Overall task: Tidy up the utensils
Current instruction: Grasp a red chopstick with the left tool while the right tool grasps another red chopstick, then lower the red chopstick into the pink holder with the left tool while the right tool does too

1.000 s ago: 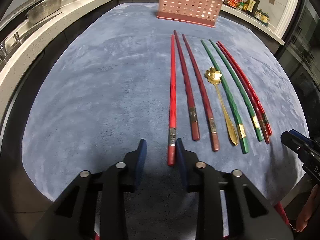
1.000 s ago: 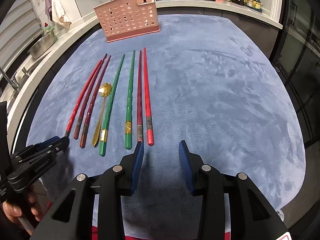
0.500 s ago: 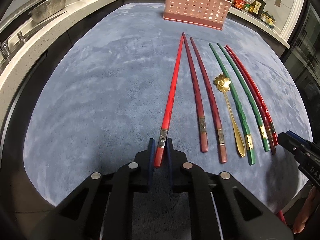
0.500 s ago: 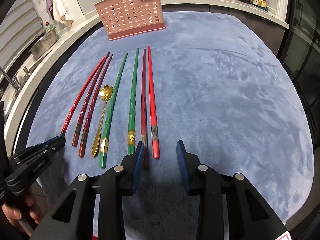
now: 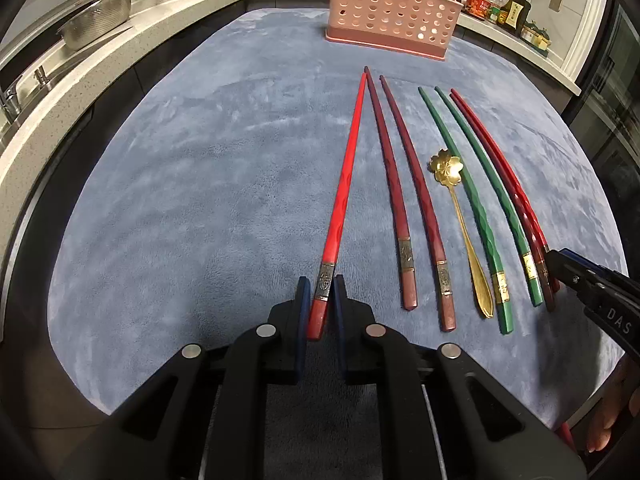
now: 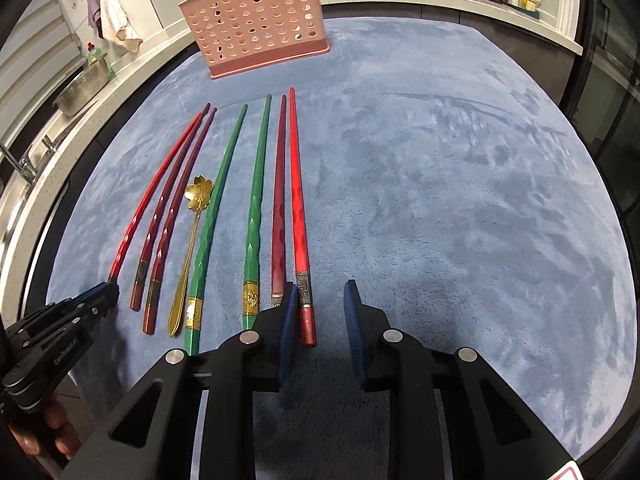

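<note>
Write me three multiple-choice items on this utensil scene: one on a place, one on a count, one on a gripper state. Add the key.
1. The gold spoon lies:
A. at the row's left end
B. between a dark red chopstick and a green one
C. at the row's right end

2. How many green chopsticks are there?
A. one
B. four
C. two

3. The left gripper is:
A. shut on the bright red chopstick
B. open above the spoon
C. shut on nothing

Key:
1 B, those two flank it.
2 C, both views show two green shafts.
3 A, its fingers pinch that chopstick's thick end.
</note>
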